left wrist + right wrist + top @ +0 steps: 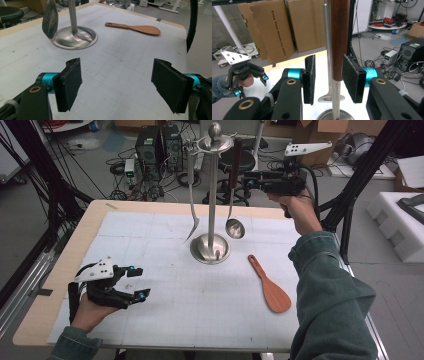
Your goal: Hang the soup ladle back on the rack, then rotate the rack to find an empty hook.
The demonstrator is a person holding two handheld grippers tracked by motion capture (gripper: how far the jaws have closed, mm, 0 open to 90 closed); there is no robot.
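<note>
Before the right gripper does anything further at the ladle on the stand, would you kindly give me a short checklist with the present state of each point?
1. The ladle's wooden handle stands between the right gripper's jaws: ok.
2. Pads pressing on the handle: not ok; a gap shows on the left side, and the right pad looks at most just touching.
3. Ladle hanging upright from the stand: ok.
4. Stand's base flat on the table: ok.
5. Left gripper open, empty, well away from the stand: ok.
6. Wooden spatula lying apart from the base: ok.
</note>
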